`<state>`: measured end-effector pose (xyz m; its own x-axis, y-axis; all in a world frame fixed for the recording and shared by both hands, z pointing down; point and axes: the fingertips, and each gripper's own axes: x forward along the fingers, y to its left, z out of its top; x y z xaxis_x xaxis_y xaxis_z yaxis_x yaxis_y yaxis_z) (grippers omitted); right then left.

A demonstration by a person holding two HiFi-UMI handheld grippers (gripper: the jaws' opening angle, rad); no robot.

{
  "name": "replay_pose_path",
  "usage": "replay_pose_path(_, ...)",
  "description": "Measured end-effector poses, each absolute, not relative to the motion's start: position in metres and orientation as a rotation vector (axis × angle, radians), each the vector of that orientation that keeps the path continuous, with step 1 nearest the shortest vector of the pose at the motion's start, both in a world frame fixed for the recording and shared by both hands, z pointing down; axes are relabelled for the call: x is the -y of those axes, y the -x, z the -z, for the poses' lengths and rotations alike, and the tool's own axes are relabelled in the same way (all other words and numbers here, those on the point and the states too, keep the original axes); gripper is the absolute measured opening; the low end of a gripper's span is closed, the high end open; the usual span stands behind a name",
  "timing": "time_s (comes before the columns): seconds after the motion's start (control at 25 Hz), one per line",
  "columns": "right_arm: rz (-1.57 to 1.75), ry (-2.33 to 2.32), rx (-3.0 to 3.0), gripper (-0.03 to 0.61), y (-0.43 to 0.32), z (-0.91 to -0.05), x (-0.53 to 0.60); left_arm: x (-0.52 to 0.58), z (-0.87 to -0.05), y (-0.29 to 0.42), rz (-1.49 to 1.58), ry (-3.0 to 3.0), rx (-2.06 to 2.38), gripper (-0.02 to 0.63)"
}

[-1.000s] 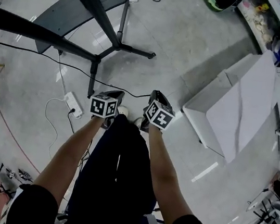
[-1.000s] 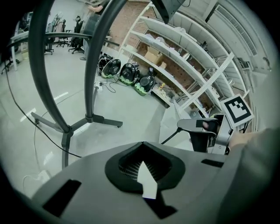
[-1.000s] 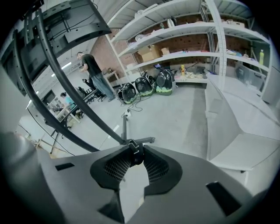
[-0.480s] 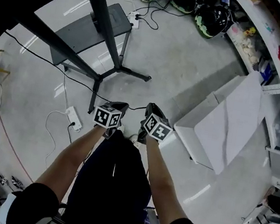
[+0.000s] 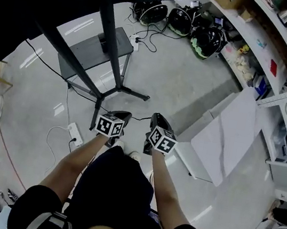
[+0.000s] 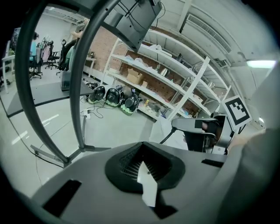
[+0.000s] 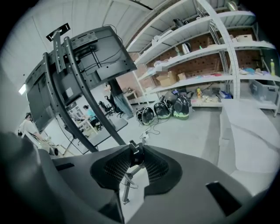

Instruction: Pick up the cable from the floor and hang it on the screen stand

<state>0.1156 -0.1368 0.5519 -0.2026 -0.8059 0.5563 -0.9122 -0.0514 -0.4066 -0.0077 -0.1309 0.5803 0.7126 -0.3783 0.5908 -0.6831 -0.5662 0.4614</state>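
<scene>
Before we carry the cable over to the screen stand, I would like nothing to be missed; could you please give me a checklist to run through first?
1. Grip of the right hand-held gripper on the cable: ok, a black piece of it sits pinched between the jaws.
2. Hold of the left hand-held gripper: cannot tell, only a pale sliver shows between its jaws.
3. Facing the screen stand: ok, it rises in front of both grippers.
4. A place on the stand to hang it: cannot tell, no hook can be made out.
5. Floor underfoot: not ok, a white power strip lies at the person's left side.
</scene>
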Motion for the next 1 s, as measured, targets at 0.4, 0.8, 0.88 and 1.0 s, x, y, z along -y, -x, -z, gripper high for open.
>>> replay_pose_path(0.4,-0.898,-1.83,2.245,0.104,-0.085,-0.464,0.147,0.135,-0.511,0.018,-0.48,-2.264,0.861,0.006)
replay_pose_path(0.8,-0.894,-1.878,2.31,0.104,-0.085,-0.396,0.153,0.135,-0.452,0.012,-0.441,-2.401,0.774,0.006)
replay_pose_path(0.88,-0.884,-1.883,2.331,0.104,-0.078,-0.386,0.156,0.134,-0.445,0.014,-0.448,-2.419,0.752,0.006)
replay_pose_path(1.0,-0.863,-1.891,2.358,0.104,-0.07,-0.372,0.164,0.141,-0.433,0.019,-0.44,-2.44,0.742,0.006)
